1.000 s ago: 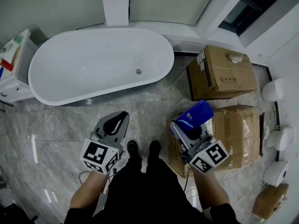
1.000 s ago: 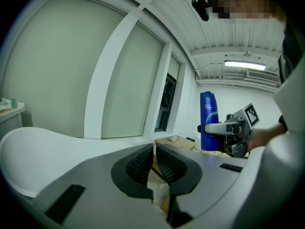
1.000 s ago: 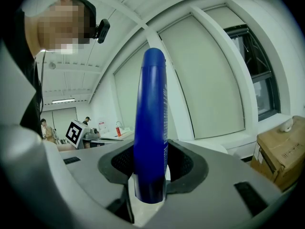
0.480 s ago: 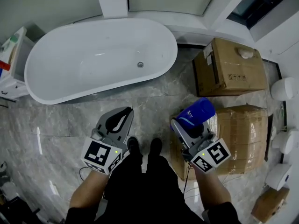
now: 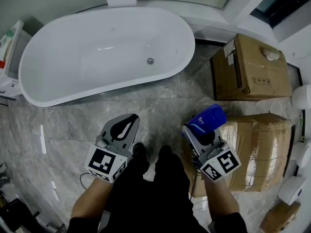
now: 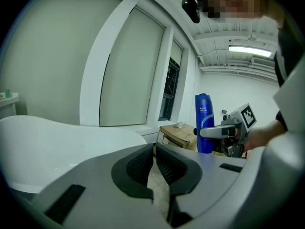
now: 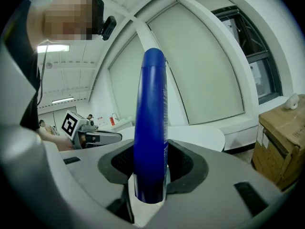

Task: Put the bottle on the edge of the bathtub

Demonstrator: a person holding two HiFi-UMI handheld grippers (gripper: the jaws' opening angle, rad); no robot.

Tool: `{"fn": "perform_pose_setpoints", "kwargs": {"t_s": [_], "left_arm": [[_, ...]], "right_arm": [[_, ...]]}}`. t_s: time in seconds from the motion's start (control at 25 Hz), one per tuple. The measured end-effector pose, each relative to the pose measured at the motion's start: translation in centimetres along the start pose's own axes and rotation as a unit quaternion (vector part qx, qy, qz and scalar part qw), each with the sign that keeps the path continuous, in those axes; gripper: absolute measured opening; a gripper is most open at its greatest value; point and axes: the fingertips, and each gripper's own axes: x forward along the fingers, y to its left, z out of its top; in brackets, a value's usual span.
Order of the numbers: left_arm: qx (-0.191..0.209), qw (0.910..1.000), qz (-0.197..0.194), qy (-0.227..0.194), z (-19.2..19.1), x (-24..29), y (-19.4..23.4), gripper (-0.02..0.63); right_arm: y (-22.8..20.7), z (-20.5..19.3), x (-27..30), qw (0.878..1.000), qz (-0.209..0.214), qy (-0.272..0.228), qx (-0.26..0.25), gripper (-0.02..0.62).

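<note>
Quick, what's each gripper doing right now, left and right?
Left gripper: shut, nothing between its jaws.
Right gripper: shut on the blue bottle, held upright.

No legible text. Blue bottle point(image 5: 209, 118), near right: white label w/ print too small to read. Cardboard box point(image 5: 252, 64), far right: dark printed symbols, illegible. Cubes on left gripper point(image 5: 125, 124) & right gripper point(image 5: 195, 131): b&w square code patterns, no letters.

blue bottle point(image 5: 206, 121) held upright, white bathtub point(image 5: 97, 67)
</note>
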Motion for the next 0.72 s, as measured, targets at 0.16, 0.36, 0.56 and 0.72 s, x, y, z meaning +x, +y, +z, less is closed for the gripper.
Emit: {"fn": "perform_pose_setpoints", "kwargs": {"t_s": [0.16,0.36,0.56,0.72], "left_arm": [[0.006,1.0,-0.002,-0.004,-3.8,3.3,2.1,0.031],[0.006,0.9999,-0.011,-0.008,-8.6,7.9,4.1,0.031],[-0.001,0.9996,-0.021,-0.019,-13.5,12.8,5.9,0.031],[0.012,0.9991,-0.026,-0.031,-16.8,15.8,6.8,0.031]], "right_arm": [[-3.2,-3.7,2.8,1.0,-0.003,-0.002,-0.003,0.178],[-6.5,-8.2,6.4,1.0,0.008,-0.002,-0.013,0.178],[-9.4,-13.4,10.0,0.999,0.017,-0.001,-0.027,0.178],[-11.3,-17.7,12.6,0.999,0.026,0.003,-0.035,0.178]]}}
